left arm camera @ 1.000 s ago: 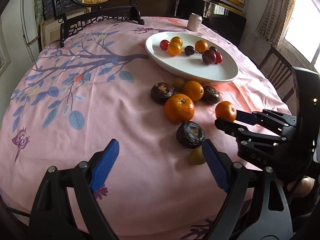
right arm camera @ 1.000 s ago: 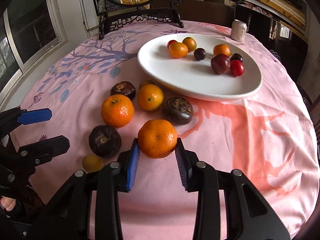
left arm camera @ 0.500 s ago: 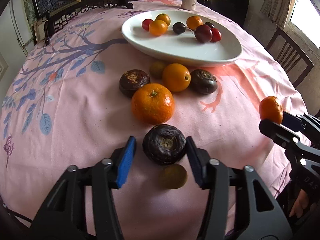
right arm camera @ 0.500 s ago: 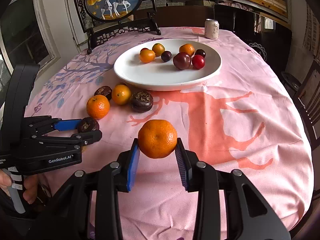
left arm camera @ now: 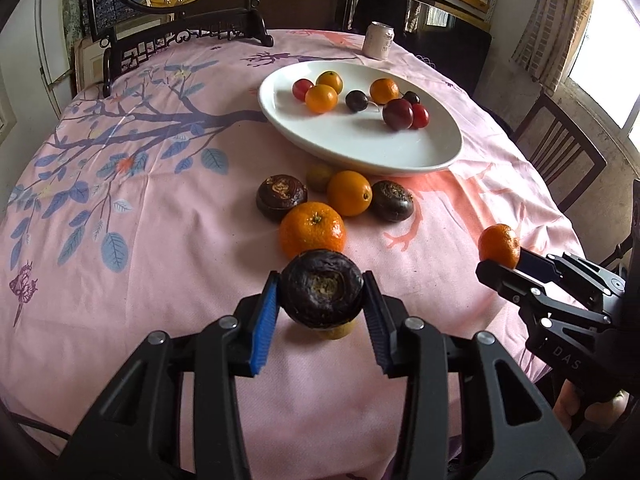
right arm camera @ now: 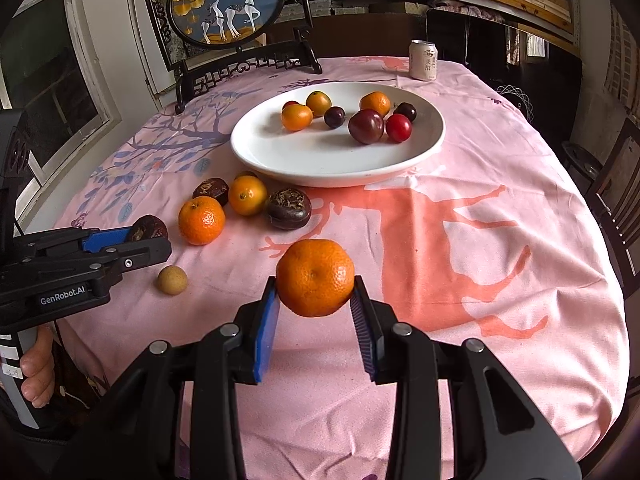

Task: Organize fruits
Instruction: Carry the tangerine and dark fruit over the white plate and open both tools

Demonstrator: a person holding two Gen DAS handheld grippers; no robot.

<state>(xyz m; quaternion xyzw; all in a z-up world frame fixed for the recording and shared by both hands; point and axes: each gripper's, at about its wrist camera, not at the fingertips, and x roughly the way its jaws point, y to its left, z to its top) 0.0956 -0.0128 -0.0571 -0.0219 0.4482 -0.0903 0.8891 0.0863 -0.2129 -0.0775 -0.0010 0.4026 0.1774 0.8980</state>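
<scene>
pink tablecloth (right arm camera: 500, 168), wood chair (left arm camera: 560, 152), bright window (left arm camera: 608, 40) rt

Round surface covered by pink cloth (right arm camera: 500, 168) with a tree print. On it: white plate (right arm camera: 280, 160) holding fruit, soda can (right arm camera: 423, 60) behind it, framed screen (right arm camera: 226, 4) at far edge. Near the plate: tangerine (right arm camera: 201, 220), orange (right arm camera: 247, 195), two dark fruits (right arm camera: 289, 208), small tan fruit (right arm camera: 172, 280)

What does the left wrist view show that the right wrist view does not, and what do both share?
Only the left wrist view shows the left hand-held gripper clamping the wrinkled dark-brown round fruit head-on. Only the right wrist view shows the small tan round fruit fully uncovered. Both show the white oval plate and the right hand-held gripper clamping a dimpled orange tangerine.
</scene>
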